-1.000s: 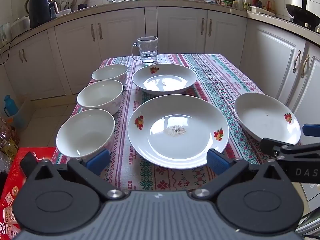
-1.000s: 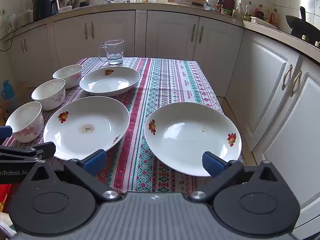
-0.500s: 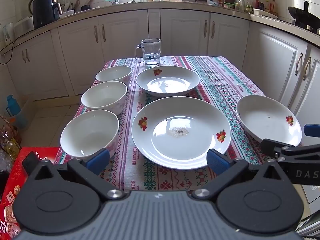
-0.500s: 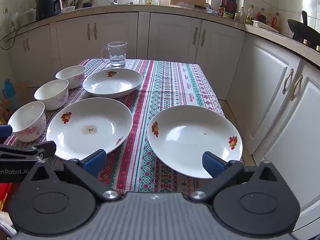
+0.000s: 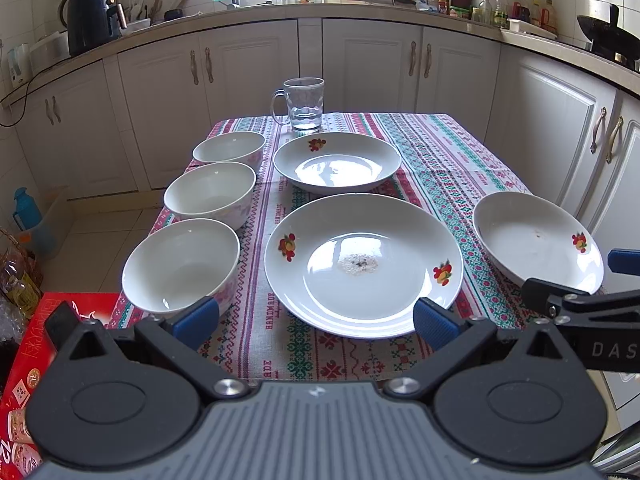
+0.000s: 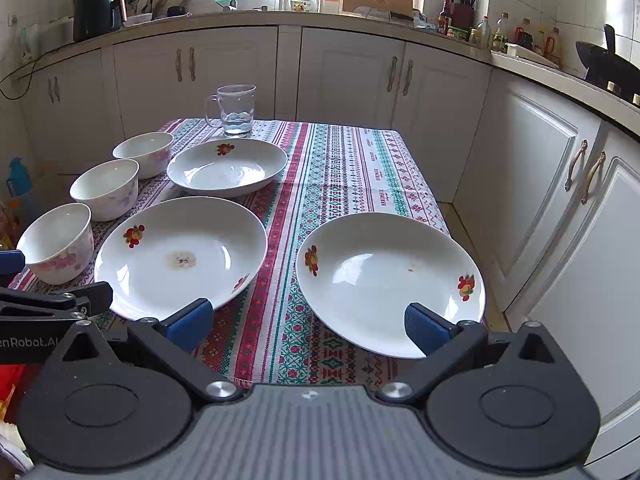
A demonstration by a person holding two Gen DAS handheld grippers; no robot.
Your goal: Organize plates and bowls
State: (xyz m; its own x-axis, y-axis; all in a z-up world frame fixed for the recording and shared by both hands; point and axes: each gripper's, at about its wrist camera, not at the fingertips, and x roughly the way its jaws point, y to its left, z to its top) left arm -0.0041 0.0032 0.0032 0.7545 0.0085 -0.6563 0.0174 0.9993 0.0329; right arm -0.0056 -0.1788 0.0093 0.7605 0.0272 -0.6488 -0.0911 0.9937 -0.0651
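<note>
**Both grippers spread, nothing held**

My left gripper [image 5: 316, 316] and right gripper [image 6: 308, 326] hang open at the tabletop's [image 5: 440, 160] near edge — nothing between the fingers. Ahead of the left lies the big plate [image 5: 362, 264]; three bowls [image 5: 180, 264] line the left edge. Ahead of the right, another plate [image 6: 390, 280] sits at the near right corner.

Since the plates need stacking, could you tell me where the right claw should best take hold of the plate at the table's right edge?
Probably the near rim of the right-hand plate, approached from the table's front edge. The rim flares up and looks to overhang the tablecloth there, so one finger could likely slip beneath. The open right claw already faces it.
</note>
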